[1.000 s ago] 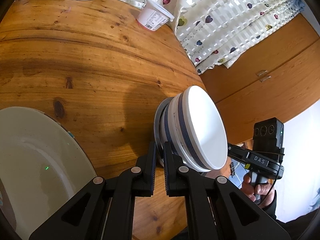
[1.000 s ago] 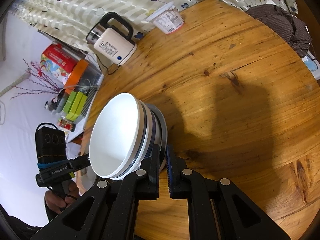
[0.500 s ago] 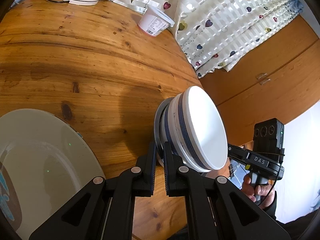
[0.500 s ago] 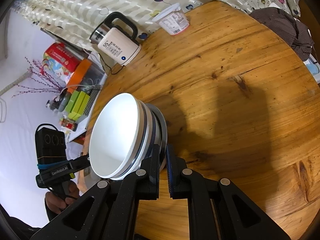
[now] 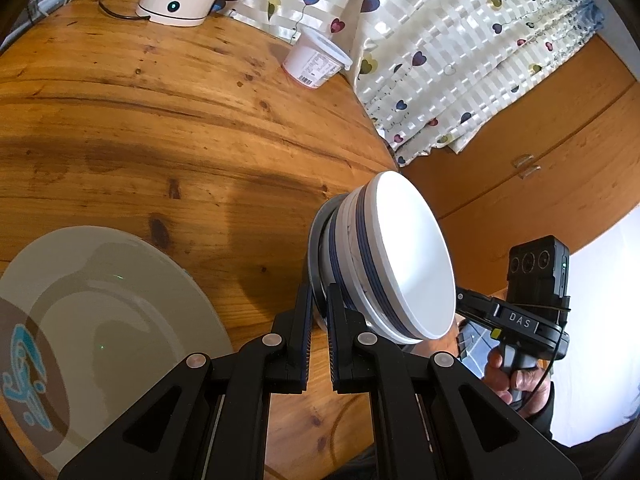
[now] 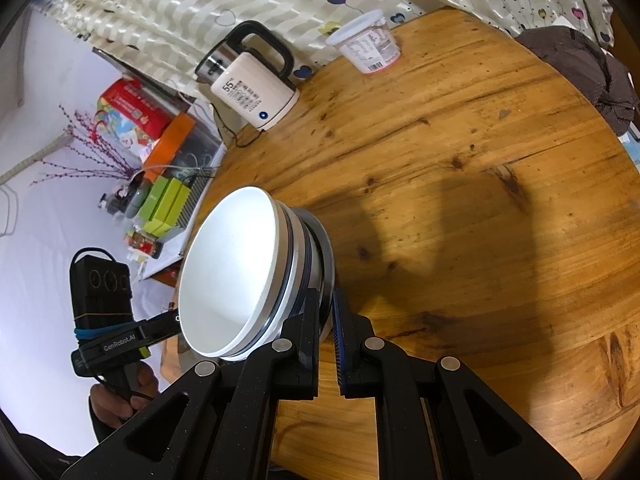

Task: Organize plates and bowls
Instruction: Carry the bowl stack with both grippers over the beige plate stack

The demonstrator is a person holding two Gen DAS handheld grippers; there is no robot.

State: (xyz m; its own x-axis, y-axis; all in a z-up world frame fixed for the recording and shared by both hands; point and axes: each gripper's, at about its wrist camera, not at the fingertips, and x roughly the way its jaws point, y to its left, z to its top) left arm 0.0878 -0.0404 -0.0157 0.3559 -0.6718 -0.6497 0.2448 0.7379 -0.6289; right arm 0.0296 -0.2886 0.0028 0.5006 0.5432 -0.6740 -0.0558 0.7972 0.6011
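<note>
A stack of white bowls (image 5: 400, 256) with dark blue bands rests on a grey plate (image 5: 316, 240), tilted on edge in both views. My left gripper (image 5: 319, 296) is shut on that plate's rim from one side. In the right wrist view the same bowls (image 6: 232, 272) and plate (image 6: 327, 256) appear, with my right gripper (image 6: 329, 300) shut on the opposite rim. A large pale plate (image 5: 100, 320) with a blue and brown pattern lies flat on the wooden table (image 5: 160, 140) at the lower left.
A white kettle (image 6: 252, 92) with its cord and a yogurt tub (image 6: 368, 48) stand at the table's far edge by the heart-print curtain (image 5: 440, 60). A dark cloth (image 6: 580, 68) lies at the far right. A person's hand (image 5: 504, 372) grips the other handle.
Both grips hold unchanged. The left view has shifted across the table: the large pale plate now shows its patterned centre, and the kettle and tub sit lower in frame.
</note>
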